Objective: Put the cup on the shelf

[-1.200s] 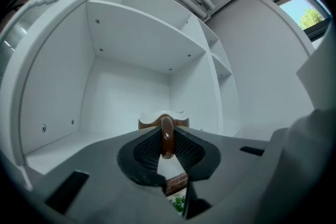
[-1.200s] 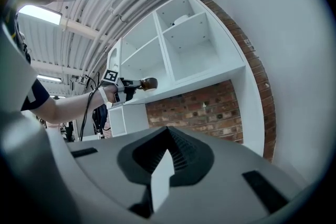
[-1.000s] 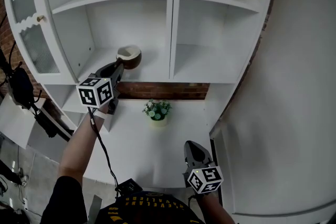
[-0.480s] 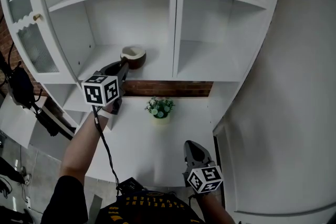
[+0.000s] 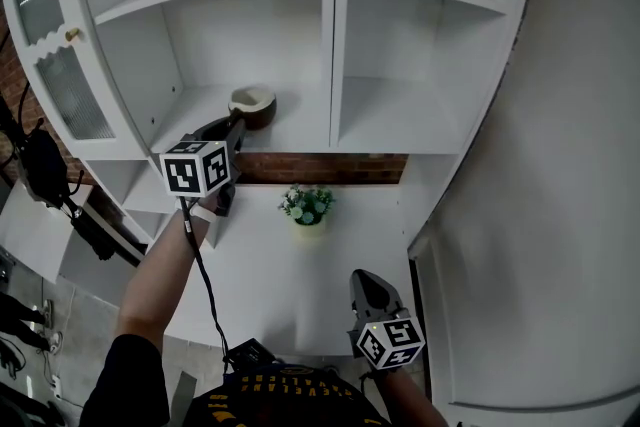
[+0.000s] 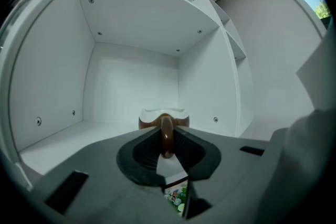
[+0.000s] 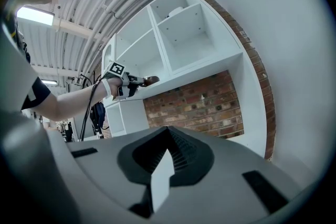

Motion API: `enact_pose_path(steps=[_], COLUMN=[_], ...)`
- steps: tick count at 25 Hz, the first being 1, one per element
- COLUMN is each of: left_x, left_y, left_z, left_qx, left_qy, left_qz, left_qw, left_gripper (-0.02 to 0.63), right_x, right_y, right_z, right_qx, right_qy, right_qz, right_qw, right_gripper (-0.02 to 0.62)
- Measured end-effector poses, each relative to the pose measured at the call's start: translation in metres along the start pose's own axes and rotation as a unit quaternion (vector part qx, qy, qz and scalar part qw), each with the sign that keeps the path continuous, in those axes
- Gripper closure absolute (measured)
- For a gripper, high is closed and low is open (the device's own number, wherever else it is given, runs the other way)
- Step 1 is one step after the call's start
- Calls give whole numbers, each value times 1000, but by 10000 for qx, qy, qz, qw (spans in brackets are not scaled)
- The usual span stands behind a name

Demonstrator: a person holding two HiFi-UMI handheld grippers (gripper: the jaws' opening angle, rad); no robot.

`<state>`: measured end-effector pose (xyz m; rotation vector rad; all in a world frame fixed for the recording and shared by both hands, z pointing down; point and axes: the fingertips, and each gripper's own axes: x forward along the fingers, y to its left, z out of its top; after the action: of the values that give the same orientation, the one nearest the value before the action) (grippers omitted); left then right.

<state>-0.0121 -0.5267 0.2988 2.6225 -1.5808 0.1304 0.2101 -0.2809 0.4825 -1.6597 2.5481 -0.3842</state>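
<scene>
The brown glazed ceramic cup with a white inside (image 5: pixel 252 106) stands in the lower left compartment of the white wooden shelf unit (image 5: pixel 333 35), close to the upright divider and a little back from the front edge. The left gripper (image 5: pixel 232 125) reaches into that compartment roughly level, and the cup sits directly ahead of it. In the left gripper view the cup's brown loop handle (image 6: pixel 166 138) points straight back at the camera and stands upright between the two dark ribbed pads, which are closed onto it from both sides. The cup's body (image 6: pixel 163 116) rises just beyond the tips. The cup's base is hidden behind the jaws, so whether it rests on the shelf board cannot be made out. Below the shelf, a small green plant in a yellow pot (image 5: pixel 305 207) stands on the white desk (image 5: pixel 260 285) before a strip of red brick (image 5: pixel 330 168). The right gripper (image 5: pixel 364 281) hangs low over the desk's near edge, well apart from the cup, its jaws drawn together with nothing between them.
</scene>
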Motion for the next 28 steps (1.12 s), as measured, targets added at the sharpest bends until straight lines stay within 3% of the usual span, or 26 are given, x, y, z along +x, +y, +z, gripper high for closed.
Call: enact_pose_path(steps=[10,16,20,28], left_x=[-1,-6,-23,-108], left_y=[4,2,2,-36], left_z=[-2,-1,-2,-45], left_qx=[36,17,-201,608], left_qy=[15,-86,-262,-792], left_qz=[145,-2,-149,-725], left_qw=[9999,10000,9993,9924], left_gripper=[558,457,439,440], right_x=[-13,-18,-18,-13], right_y=[2,1,7,12], right_z=[-9,-11,-16,-33], right_qx=[41,61,108,156], right_qy=[83,77,103,334], right_qz=[-92,-166,-157,-168], right_qw=[9999,9998,9998,9992], right_gripper=[591,591,591,591])
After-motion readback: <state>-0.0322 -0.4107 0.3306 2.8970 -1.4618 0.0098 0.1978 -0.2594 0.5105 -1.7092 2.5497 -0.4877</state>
